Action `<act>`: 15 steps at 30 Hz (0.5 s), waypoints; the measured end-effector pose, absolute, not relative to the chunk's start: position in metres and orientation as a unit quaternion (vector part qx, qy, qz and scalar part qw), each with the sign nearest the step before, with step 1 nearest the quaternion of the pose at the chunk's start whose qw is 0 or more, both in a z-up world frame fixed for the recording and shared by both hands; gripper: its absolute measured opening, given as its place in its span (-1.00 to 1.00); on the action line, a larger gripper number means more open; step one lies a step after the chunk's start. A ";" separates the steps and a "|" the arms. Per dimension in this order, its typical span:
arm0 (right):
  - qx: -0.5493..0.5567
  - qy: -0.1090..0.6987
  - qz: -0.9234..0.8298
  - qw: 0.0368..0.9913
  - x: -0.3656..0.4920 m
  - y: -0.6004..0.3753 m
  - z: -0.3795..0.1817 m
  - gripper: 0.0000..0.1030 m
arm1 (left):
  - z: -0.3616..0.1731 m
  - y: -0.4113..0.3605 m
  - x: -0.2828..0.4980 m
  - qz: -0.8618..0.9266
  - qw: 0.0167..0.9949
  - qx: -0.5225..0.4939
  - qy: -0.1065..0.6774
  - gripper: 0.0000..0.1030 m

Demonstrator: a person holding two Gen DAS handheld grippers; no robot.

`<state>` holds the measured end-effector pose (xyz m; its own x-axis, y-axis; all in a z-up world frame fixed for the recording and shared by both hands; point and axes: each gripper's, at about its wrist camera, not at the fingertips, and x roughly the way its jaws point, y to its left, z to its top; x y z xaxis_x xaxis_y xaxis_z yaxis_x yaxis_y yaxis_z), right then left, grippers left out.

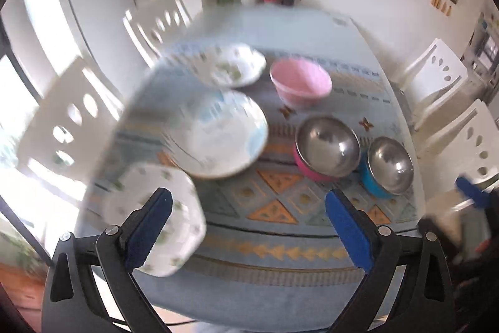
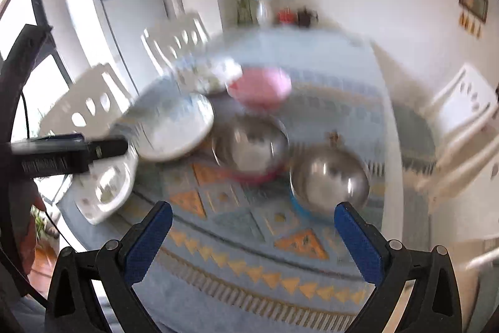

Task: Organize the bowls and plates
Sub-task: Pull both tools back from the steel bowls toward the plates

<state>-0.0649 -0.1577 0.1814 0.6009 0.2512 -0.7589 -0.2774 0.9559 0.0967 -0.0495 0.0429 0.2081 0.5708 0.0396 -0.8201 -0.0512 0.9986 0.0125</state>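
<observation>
**Q:** Both hand-held grippers, how do they stand?

**A:** Left hand-held gripper (image 1: 248,219) has its blue-padded fingers spread wide with nothing between them. Right hand-held gripper (image 2: 252,234) is the same: fingers well apart, gripping nothing. Both hang above the near edge of the table (image 1: 312,30), which wears a patterned blue and orange cloth.

**Q:** Where is the crockery?

**A:** From the left hand-held gripper, a white floral bowl (image 1: 184,214) sits just behind its left finger, partly hidden by it. Ahead of that lies a wide white plate (image 1: 224,133), and beyond the plate a floral dish (image 1: 234,64) whose near rim looks to overlap it, though blur makes that uncertain. A pink bowl (image 1: 301,83) stands farther ahead, right of the dish. Ahead of the right finger are two steel bowls side by side, very close: one with a pink outside (image 1: 327,144), one with a blue outside (image 1: 389,166).

**Q:** And from the right hand-held gripper?

**A:** Blurred, but the blue steel bowl lies just ahead of its right finger.
</observation>
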 end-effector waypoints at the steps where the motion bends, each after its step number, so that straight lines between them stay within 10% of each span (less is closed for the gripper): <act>1: -0.007 0.407 0.149 0.901 -0.068 -0.158 0.193 1.00 | 0.215 0.042 -0.058 0.031 0.892 0.004 0.451 0.92; 15: 0.133 0.392 0.132 0.901 -0.066 -0.159 0.209 1.00 | 0.205 0.030 -0.056 0.043 0.889 0.041 0.454 0.92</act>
